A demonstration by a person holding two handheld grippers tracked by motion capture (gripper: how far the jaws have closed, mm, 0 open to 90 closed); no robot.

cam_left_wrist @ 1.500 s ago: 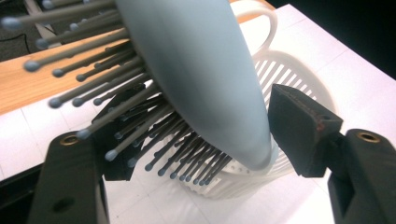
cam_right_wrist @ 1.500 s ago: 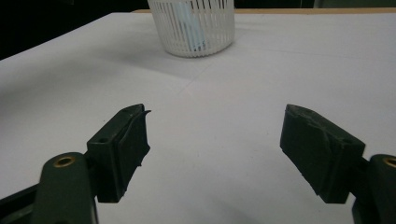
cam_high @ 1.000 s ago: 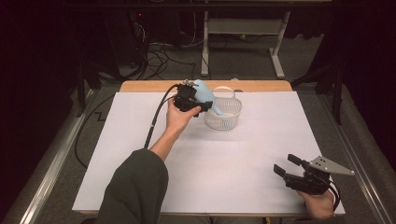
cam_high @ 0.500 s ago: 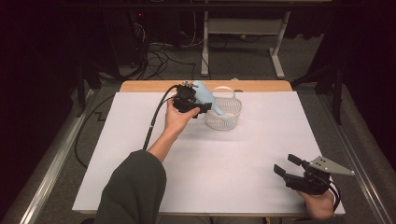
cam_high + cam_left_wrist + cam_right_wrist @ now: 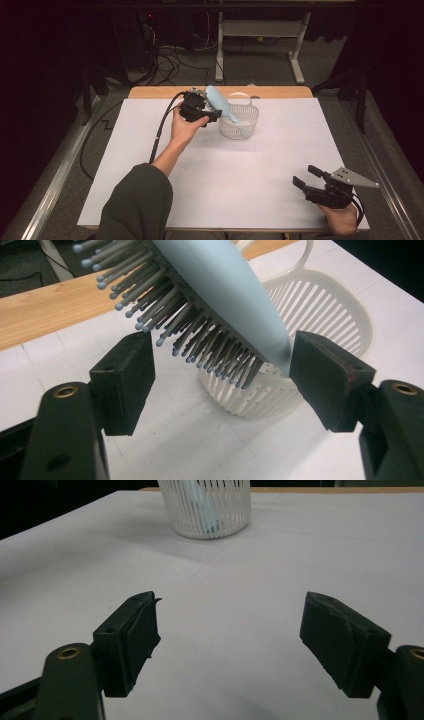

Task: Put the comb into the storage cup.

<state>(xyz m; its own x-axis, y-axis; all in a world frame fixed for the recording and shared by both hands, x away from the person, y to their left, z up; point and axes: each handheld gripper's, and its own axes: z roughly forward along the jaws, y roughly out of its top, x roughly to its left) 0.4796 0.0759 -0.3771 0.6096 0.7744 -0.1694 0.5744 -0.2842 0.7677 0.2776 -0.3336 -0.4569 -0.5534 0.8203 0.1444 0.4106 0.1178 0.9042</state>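
— Where's the hairbrush [image 5: 220, 285]?
— Between the left gripper [image 5: 220, 375]'s parted jaws, unclamped, leaning handle-down in the white basket [image 5: 245, 127].
— And the right gripper [image 5: 312, 181]?
— Released, low over the table [image 5: 250, 190], hand resting near the front edge.

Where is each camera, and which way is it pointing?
High view: above the table's near edge, looking forward and down; forearm, hands, left gripper, right gripper.
Left gripper view: on that gripper, facing brush and basket; open jaws.
Right gripper view: low, facing across the table; open jaws.
All share the basket.
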